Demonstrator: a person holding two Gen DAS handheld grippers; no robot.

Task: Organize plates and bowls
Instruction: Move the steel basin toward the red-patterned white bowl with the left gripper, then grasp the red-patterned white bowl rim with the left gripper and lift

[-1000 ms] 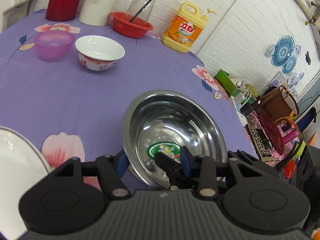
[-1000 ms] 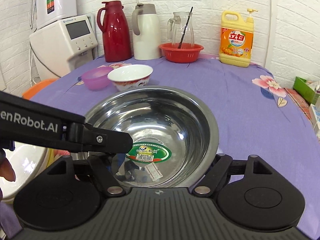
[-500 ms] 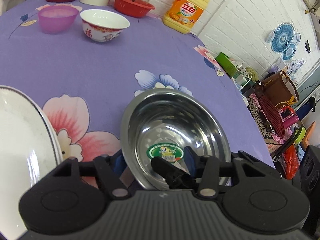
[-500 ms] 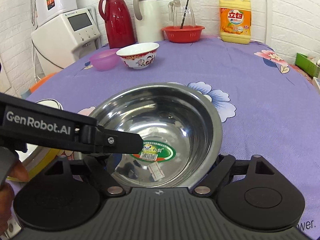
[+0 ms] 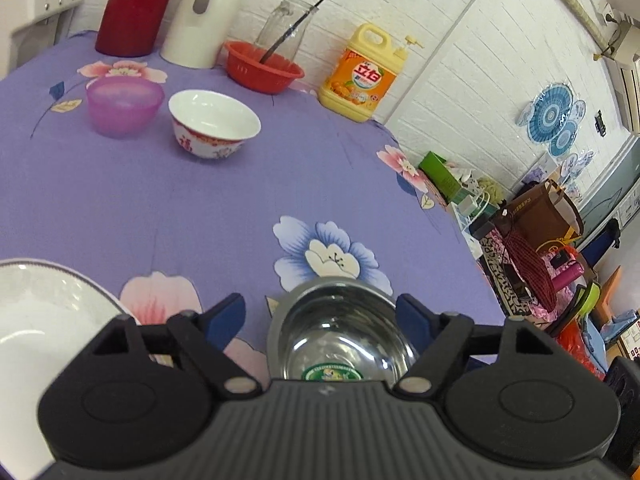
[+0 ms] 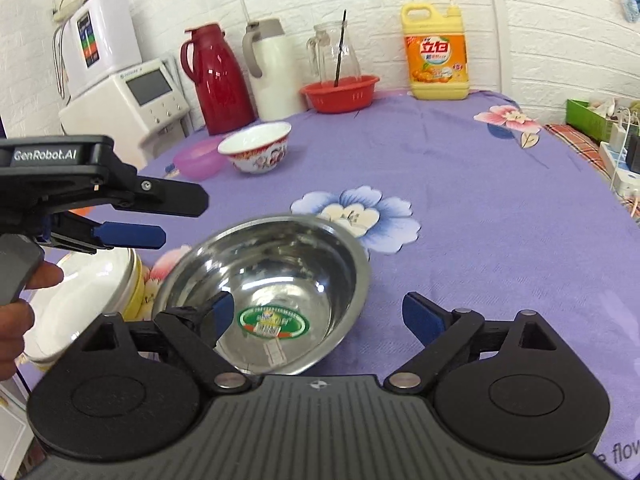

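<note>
Right wrist view: the right gripper (image 6: 326, 318) gapes wide around the steel bowl (image 6: 276, 292), gripping nothing. Left gripper (image 5: 320, 316) is also spread wide, empty.

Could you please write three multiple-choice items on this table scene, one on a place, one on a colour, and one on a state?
1. Where does the steel bowl sit?
A. On the purple cloth, right of the white plate
B. Inside the red basket
C. Stacked in the pink bowl

2. What colour is the bottle of dish soap?
A. Green
B. Yellow
C. Blue

3. How does the left gripper stand?
A. Shut on the steel bowl
B. Shut on the plate
C. Open, holding nothing

Answers:
1 A, the bowl rests on the cloth beside the plate.
2 B, its body is yellow with an orange label.
3 C, its fingers stand apart with the bowl loose below them.
</note>
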